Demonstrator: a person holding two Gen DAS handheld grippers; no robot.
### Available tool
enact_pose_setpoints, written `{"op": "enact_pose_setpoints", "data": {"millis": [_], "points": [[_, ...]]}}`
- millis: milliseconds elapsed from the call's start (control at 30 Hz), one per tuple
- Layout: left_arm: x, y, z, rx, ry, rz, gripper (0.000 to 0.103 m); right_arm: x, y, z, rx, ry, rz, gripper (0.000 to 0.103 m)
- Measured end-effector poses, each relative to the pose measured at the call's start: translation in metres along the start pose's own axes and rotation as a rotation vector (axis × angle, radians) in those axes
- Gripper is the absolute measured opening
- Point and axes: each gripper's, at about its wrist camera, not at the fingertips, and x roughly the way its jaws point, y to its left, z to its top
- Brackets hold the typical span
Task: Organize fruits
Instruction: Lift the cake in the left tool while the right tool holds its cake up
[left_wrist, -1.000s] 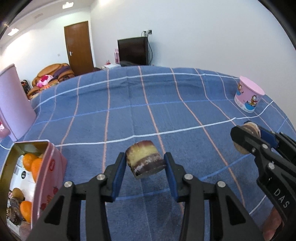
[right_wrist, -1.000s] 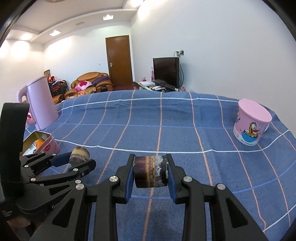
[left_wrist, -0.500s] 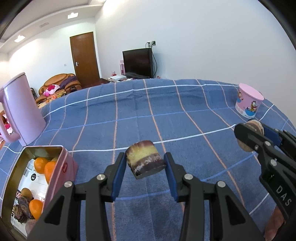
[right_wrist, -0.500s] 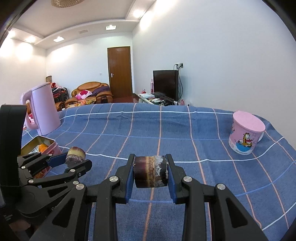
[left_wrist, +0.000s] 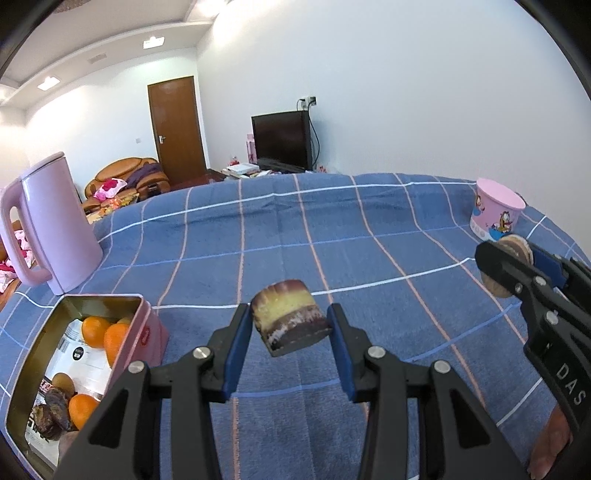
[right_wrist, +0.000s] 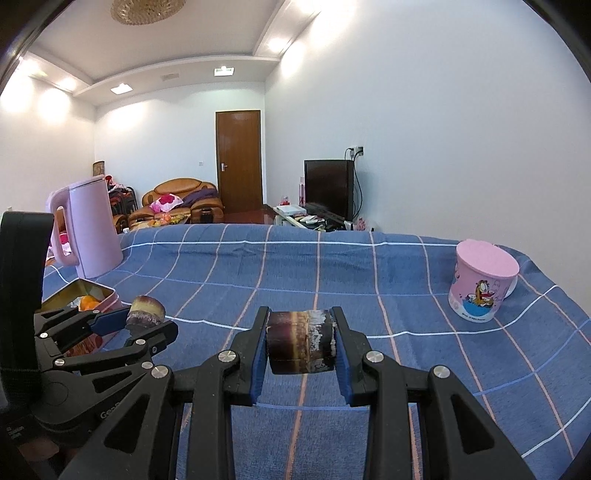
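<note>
My left gripper (left_wrist: 290, 326) is shut on a short sugarcane piece (left_wrist: 288, 317) with a yellow band and dark purple skin, held above the blue checked cloth (left_wrist: 332, 229). My right gripper (right_wrist: 299, 341) is shut on a second, darker sugarcane piece (right_wrist: 300, 341). In the left wrist view the right gripper (left_wrist: 506, 266) shows at the right edge with its piece end-on. The right wrist view has the left gripper (right_wrist: 142, 314) at the left, beside the tin. An open pink tin (left_wrist: 146, 332) at lower left holds several oranges (left_wrist: 94, 332) and dark fruits (left_wrist: 51, 410).
A tall pink kettle (left_wrist: 55, 225) stands behind the tin at the left. A pink cartoon cup (left_wrist: 496, 216) sits at the far right of the cloth. Beyond the table are a television, a door and a sofa.
Both views have tilted upward, showing more wall and ceiling. The left gripper has drifted so the tin and kettle come further into view. Both grips hold unchanged.
</note>
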Motion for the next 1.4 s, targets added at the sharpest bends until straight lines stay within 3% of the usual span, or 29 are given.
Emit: {"op": "enact_pose_setpoints", "data": {"millis": [1400], "points": [[-0.041,-0.002,-0.009,0.015,-0.172,0.07,0.044,-0.024,0.009,-0.003,-0.03,-0.119,0.028,0.033]]}}
